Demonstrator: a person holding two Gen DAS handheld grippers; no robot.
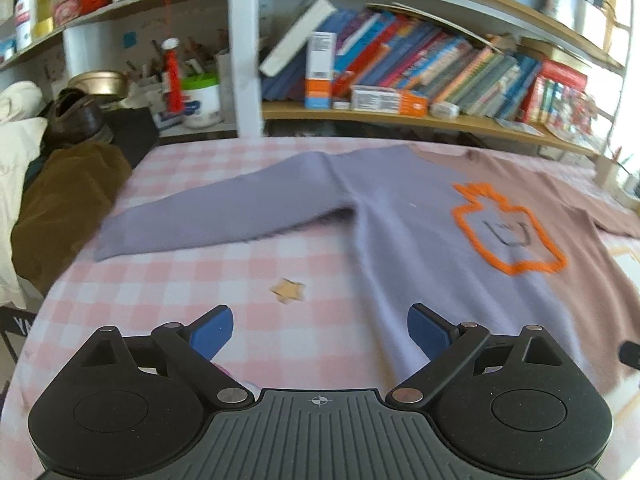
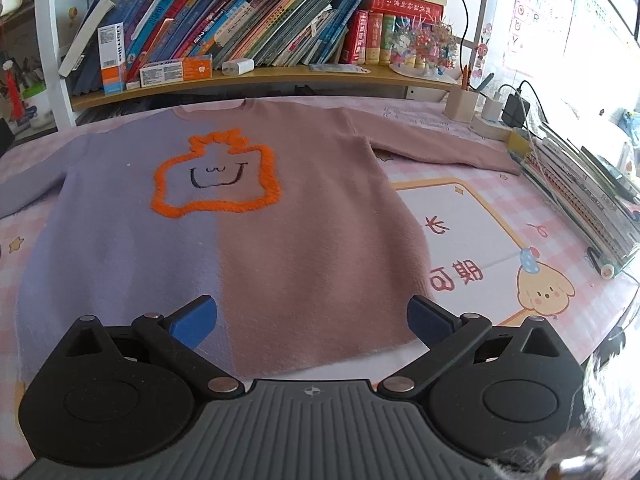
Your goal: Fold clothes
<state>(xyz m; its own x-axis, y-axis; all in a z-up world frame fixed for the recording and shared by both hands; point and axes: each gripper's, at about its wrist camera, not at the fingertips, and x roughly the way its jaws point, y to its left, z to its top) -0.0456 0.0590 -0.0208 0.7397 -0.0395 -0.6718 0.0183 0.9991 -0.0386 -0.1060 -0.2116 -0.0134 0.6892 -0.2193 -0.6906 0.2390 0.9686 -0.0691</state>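
Both tongs hang spread wide and empty over a sweater (image 2: 248,240) lying flat on the checked table (image 1: 180,300): right tongs (image 2: 312,320) above its hem, left tongs (image 1: 320,330) off its lilac side, below the outstretched sleeve (image 1: 224,212).

— What lies ahead of the right tool (image 2: 312,320)?
— The sweater (image 2: 248,240), spread flat on the bench (image 2: 500,216), hem nearest the tool, neck farthest. One sleeve (image 2: 440,144) runs out to the right.
— And behind it?
— A shelf of books (image 2: 240,24).
— The left tool (image 1: 320,330)?
— It hangs before bare bench, the sweater's other sleeve (image 1: 224,212) ahead, the body ahead and right.
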